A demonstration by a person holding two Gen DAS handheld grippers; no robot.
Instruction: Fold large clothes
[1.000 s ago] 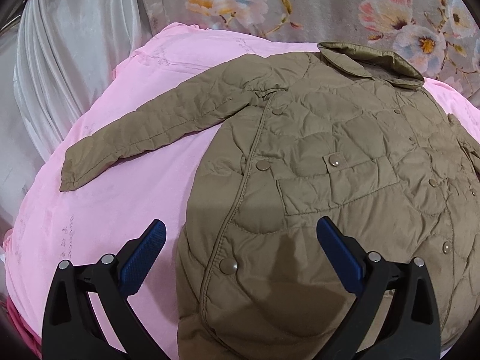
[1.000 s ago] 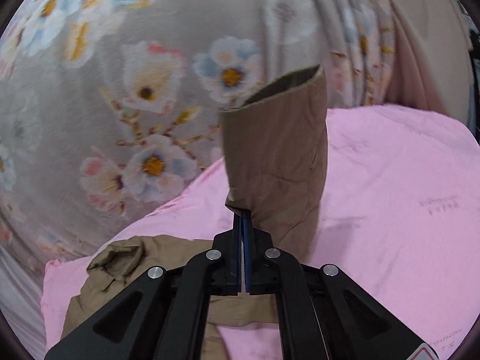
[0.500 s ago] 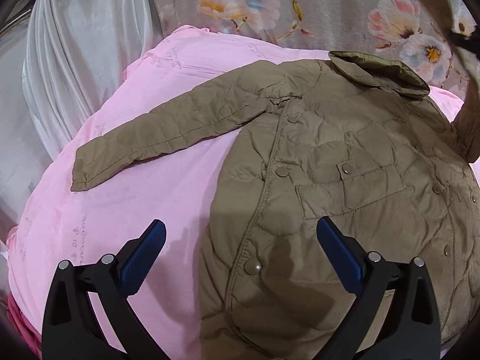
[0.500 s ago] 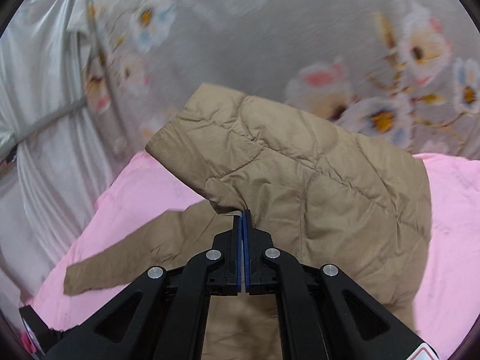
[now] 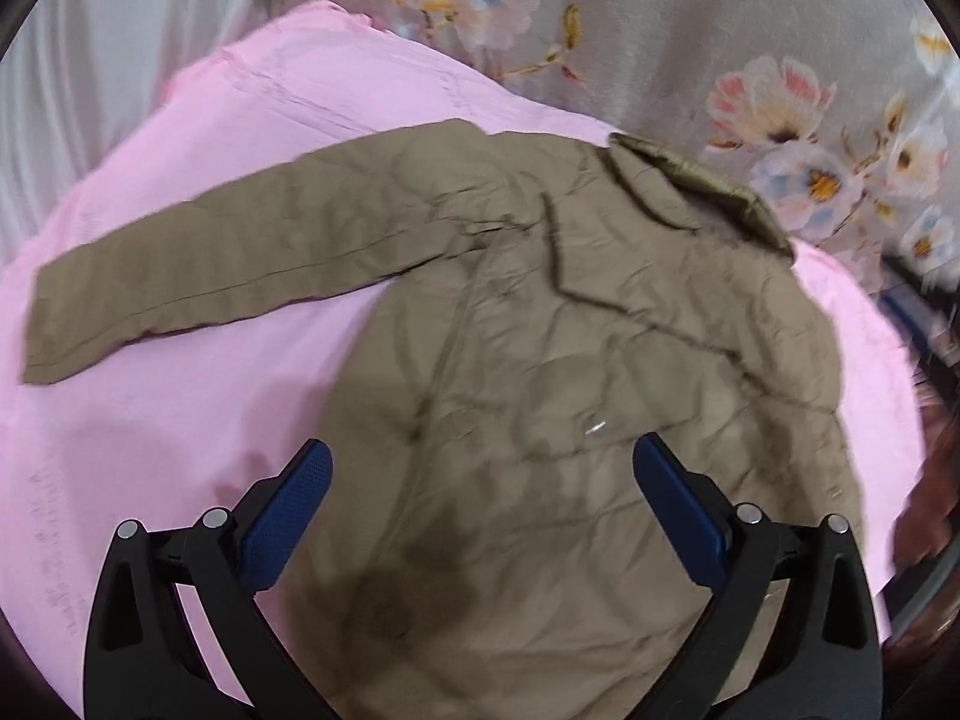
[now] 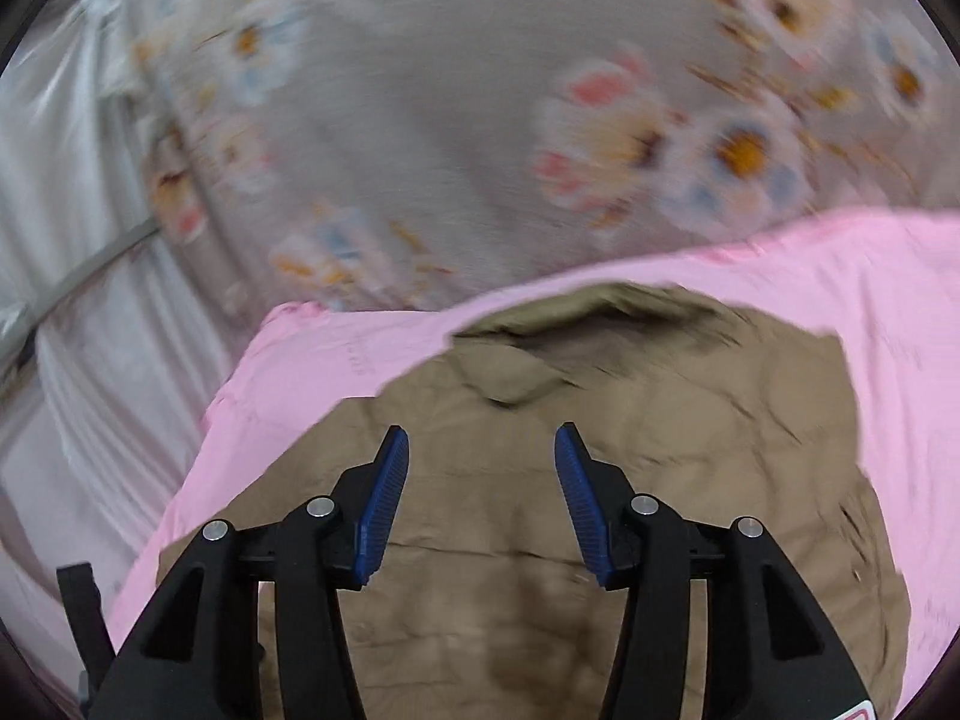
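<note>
An olive quilted jacket [image 5: 540, 372] lies front-up on a pink sheet [image 5: 180, 432]. One sleeve [image 5: 198, 276] stretches out to the left. The other sleeve [image 5: 678, 300] is folded across the chest below the collar [image 5: 690, 186]. My left gripper [image 5: 480, 456] hangs open over the jacket's lower half and holds nothing. In the right wrist view my right gripper [image 6: 480, 438] hovers above the jacket [image 6: 660, 450] near its collar [image 6: 600, 312]. Its jaws are opening, with only air between the blue pads [image 6: 384, 498].
A grey flowered curtain [image 5: 690, 30] hangs right behind the bed, and white drapes [image 6: 78, 276] close off the left side. The sheet's far edge [image 6: 840, 252] runs along the curtain. A blurred dark shape [image 5: 924, 330] shows at the right rim of the left wrist view.
My right gripper carried the raised sleeve over the jacket body, then let it go and its jaws parted. The sleeve now lies across the chest. The left gripper shifted slightly, still open.
</note>
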